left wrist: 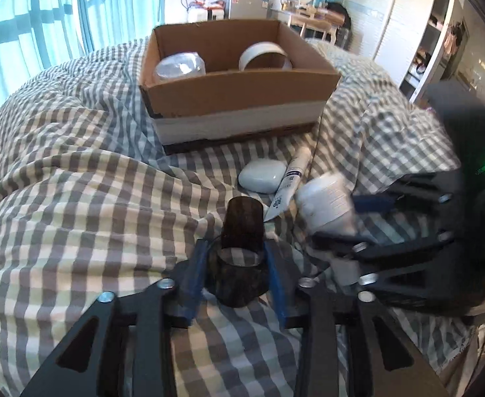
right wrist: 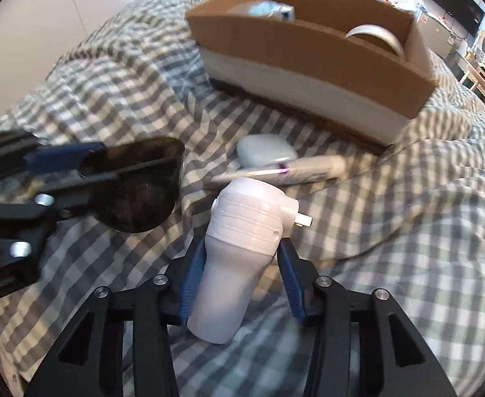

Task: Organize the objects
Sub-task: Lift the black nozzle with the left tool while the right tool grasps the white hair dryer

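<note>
Two light, rigid items are being pinched mid-body: dark cup by left gripper, white bottle by right gripper, lower centre.

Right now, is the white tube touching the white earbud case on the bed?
Cannot tell. In the left wrist view the white tube lies right beside the earbud case with no clear gap; in the right wrist view the tube overlaps the case's near edge, hiding any contact.
</note>
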Demonstrator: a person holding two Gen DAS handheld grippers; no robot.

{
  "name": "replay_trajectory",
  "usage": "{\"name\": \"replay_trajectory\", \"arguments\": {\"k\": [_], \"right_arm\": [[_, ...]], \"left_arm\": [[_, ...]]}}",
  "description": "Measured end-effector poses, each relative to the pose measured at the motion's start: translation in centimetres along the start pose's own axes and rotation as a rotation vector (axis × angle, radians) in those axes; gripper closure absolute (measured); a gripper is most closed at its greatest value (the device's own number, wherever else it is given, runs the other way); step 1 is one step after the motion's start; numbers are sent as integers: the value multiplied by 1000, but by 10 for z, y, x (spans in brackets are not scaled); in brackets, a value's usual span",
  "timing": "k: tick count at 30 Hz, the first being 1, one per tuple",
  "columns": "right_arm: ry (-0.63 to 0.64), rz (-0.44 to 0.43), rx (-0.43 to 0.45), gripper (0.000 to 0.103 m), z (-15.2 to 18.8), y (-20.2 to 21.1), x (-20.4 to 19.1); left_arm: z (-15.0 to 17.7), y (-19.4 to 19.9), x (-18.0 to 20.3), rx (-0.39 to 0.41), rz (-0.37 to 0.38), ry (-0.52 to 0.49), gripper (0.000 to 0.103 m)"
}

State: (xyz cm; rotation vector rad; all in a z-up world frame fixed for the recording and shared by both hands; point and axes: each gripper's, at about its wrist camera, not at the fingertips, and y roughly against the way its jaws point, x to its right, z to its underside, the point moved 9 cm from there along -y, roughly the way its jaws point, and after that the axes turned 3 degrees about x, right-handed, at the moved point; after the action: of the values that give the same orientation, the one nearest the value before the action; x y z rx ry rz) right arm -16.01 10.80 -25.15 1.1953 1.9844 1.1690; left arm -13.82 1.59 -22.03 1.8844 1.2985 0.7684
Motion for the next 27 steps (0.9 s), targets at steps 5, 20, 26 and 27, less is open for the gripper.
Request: {"name": "replay_trajectory", "arguments": {"k": [5, 20, 26, 27], "right_arm": [[-25, -6, 34, 59, -1, 17, 14], [-34, 7, 94, 59, -7, 47, 17], [-28, 23, 143, 59, -13, 69, 17], [-27, 24, 148, 59, -13, 71, 17]], "left_arm": [[2, -21, 4, -68, 1, -17, 49], [-8, 0, 3, -1, -37, 9, 60], [-19, 23, 4, 48, -45, 18, 75], [-20, 26, 3, 54, -52, 15, 75]]}}
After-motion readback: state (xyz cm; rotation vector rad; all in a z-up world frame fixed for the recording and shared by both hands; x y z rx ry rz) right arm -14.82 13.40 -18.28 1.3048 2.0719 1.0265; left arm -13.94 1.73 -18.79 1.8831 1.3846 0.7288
